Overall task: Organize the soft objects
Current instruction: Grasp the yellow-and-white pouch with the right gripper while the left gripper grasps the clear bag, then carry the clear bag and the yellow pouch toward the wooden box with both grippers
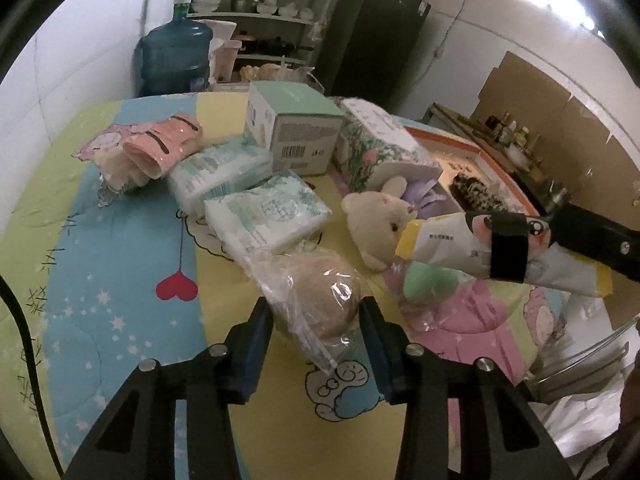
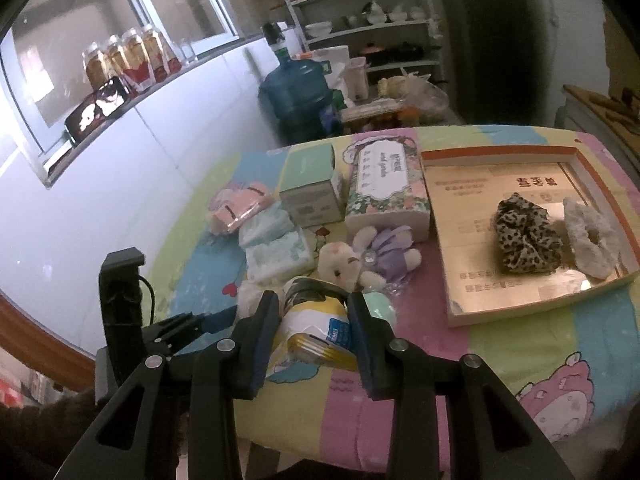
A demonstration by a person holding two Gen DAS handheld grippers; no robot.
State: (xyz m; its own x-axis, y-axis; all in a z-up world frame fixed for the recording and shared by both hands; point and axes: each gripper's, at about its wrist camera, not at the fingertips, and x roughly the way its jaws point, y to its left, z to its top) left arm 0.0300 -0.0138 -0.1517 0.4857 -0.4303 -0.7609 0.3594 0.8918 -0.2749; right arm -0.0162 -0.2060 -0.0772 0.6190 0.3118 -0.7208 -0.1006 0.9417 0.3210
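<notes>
Scanning from the left, we see the pink packet (image 1: 160, 148) and two wrapped tissue packs (image 1: 244, 192) lying on the cartoon tablecloth (image 1: 120, 280), well apart from anything we hold, so low risk there. Next, our left gripper (image 1: 316, 320) has its fingers straddling a beige round soft item in a clear crinkly bag (image 1: 320, 300); the pads look close to the plastic on both sides, but we cannot tell if they are actually squeezing it or just open around it. Risk as we judge it: loose film could slide between the pads and the bag could slip out or drag on the cloth. Just right of that sit the plush bear (image 1: 380, 224) and a mint-and-pink soft thing in plastic (image 1: 432, 284), near enough that a sloppy lift could knock them. Further right, our right gripper (image 2: 312, 320) is clamped on a white-and-yellow pouch (image 2: 316, 332), held above the table edge; the left view shows the same pouch (image 1: 460, 248) hovering over the bear. The pouch is soft and bulging between the pads, so we'd guess it may sag or squirt free if carried fast. Far right, the shallow orange-rimmed box tray (image 2: 520, 308) already holds a leopard scrunchie (image 2: 524, 240) and a white fluffy scrunchie (image 2: 592, 240), so it is likely the drop target. The raised rim could catch the pouch, and a drop could shove the scrunchies.
</notes>
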